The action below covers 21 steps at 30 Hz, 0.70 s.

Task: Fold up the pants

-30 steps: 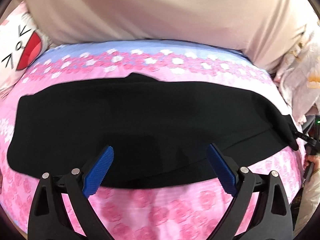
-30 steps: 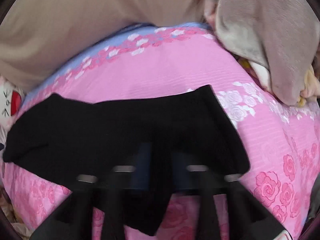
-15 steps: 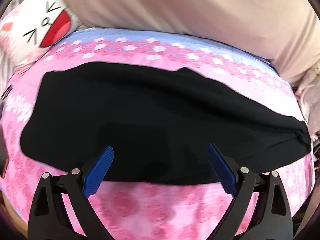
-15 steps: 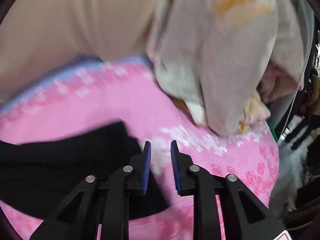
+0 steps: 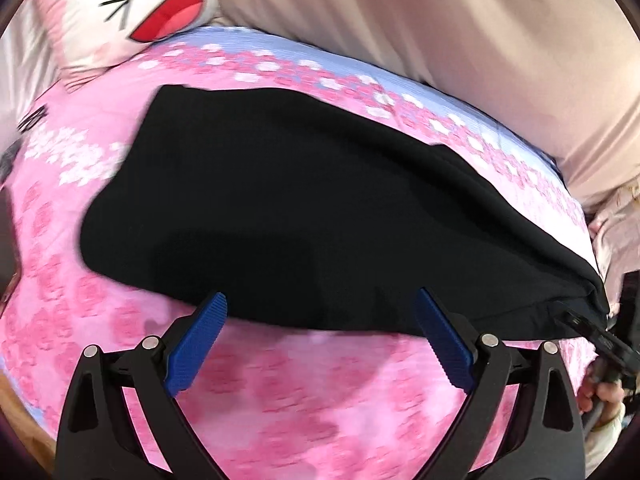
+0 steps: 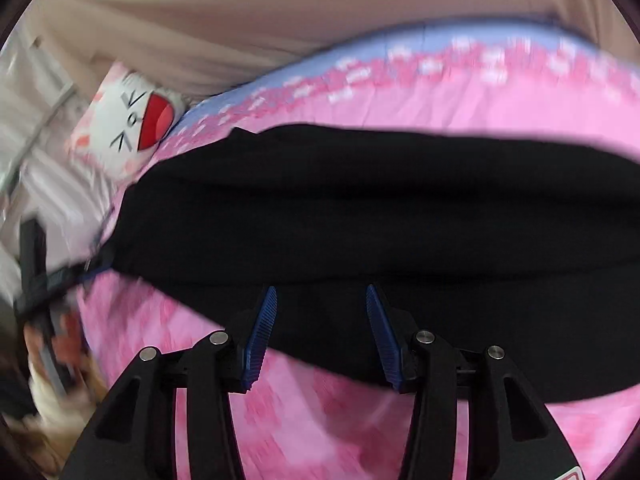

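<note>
Black pants lie in a long folded band across the pink flowered bedsheet. My left gripper hovers wide open over the near edge of the pants, with nothing between its blue pads. In the right wrist view the pants stretch from left to right. My right gripper hangs above their near edge, its jaws opening, and no cloth is pinched between its pads. Both views are blurred by motion.
A white cat-face pillow lies at the back left of the bed, also in the right wrist view as the pillow. Beige fabric runs along the far side. A hand shows at the right edge.
The right gripper let go of the pants' end, swung around towards the pillow side, and its jaws spread. The left gripper slid along the near edge, staying wide open.
</note>
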Tool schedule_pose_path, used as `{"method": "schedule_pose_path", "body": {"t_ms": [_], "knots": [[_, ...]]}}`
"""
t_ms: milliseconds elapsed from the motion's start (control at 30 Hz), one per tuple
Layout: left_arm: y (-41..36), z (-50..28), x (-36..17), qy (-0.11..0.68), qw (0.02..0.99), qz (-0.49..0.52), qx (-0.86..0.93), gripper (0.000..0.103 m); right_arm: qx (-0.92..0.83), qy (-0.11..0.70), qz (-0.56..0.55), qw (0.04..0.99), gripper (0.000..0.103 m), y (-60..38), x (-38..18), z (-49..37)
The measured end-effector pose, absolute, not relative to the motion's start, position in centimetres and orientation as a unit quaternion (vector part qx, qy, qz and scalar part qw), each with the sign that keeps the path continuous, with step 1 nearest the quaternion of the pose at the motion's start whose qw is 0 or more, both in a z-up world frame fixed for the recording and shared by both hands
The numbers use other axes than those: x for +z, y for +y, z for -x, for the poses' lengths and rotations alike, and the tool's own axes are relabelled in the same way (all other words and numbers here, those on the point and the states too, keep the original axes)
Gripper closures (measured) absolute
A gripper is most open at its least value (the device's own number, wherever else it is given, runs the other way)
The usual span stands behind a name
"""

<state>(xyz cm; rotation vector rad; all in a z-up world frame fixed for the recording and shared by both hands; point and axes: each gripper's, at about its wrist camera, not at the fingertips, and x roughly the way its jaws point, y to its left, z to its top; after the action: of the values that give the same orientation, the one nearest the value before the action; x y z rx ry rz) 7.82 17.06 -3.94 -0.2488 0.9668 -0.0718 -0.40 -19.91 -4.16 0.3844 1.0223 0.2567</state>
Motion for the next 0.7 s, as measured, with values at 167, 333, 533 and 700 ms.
{"method": "schedule_pose_path", "body": {"t_ms": [167,333,533,700], "knots": [[20.9,-8.1,-5.0,0.466,0.873,0.145,-0.017,0.010,0.102,0.451,-0.254,0.850,0.097,-19.6,-5.1,-1.8],[23.0,-7.9,-4.9,0.459,0.875,0.155,-0.017,0.010,0.111,0.440,-0.220,0.863,0.097,-18.1,0.2,2.9],[25.7,-7.9,-6.9,0.475,0.857,0.198,0.009,0.009,0.059,0.527,-0.137,0.837,0.091,-16.3,-3.9,5.5],[27.9,-7.9,-7.0,0.453,0.854,0.254,0.021,0.009,0.086,0.473,-0.099,0.871,0.056,-14.4,1.6,6.1]]}}
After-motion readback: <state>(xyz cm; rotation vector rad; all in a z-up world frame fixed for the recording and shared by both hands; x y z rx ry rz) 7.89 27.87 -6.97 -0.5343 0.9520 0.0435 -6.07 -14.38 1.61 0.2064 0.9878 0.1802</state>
